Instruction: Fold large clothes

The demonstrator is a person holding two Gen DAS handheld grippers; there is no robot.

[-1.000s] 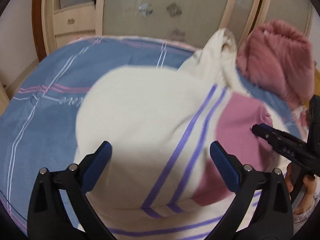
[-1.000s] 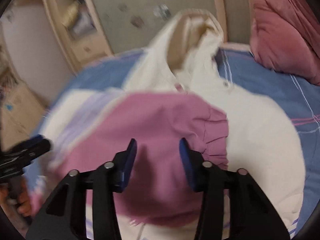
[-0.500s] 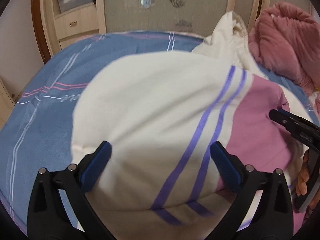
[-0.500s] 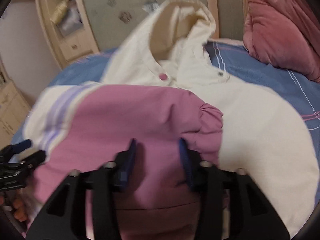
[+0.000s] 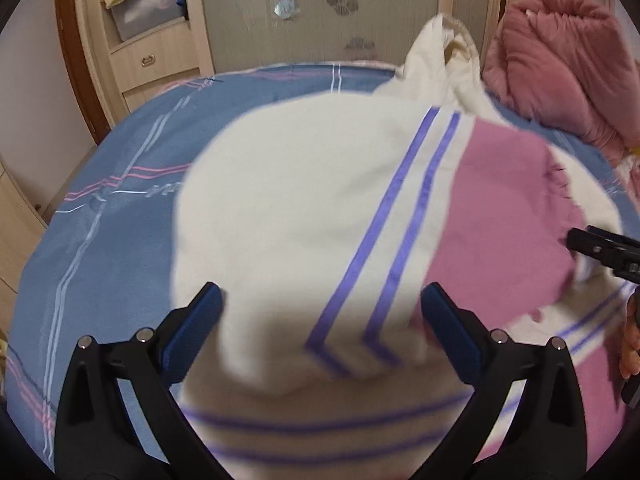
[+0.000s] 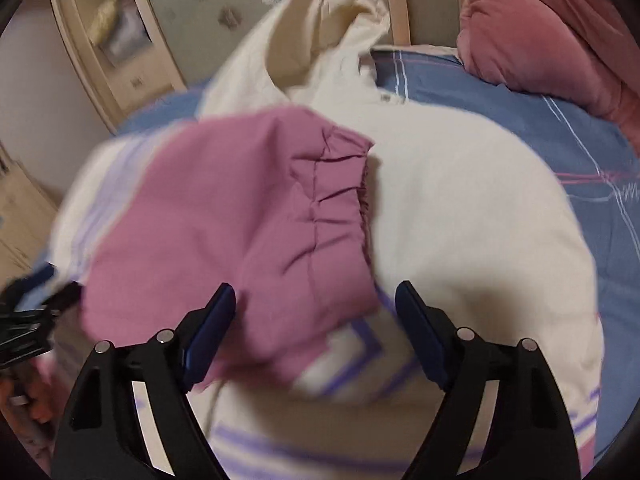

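The hooded jacket [image 5: 320,208], cream with violet stripes and a mauve sleeve [image 6: 240,216], lies on the blue plaid bedsheet [image 5: 120,184], hood toward the wardrobe doors [image 5: 304,12] at the far edge. A rose-pink blanket [image 5: 560,68] is heaped at the right.

Left side: the left gripper [image 5: 320,332] stands released, both jaws wide and pressing on nothing. A folded cream layer with striped hem lies between them, as it did a second ago; the frames show no change in this gripper's spread.

Right side: the right gripper [image 6: 316,332] has just been opening. One second ago its jaws stood narrow over the mauve sleeve; now they stand well apart. The sleeve end lies between them, draped loose over the cream body; whether the left pad touches the cloth cannot be told. The gathered cuff [image 6: 340,184] rests on the jacket front.

Meaning for the task: the sleeve appears laid across the body and let go, so this sleeve fold is likely complete. Folding of the remaining body is judged still outstanding.
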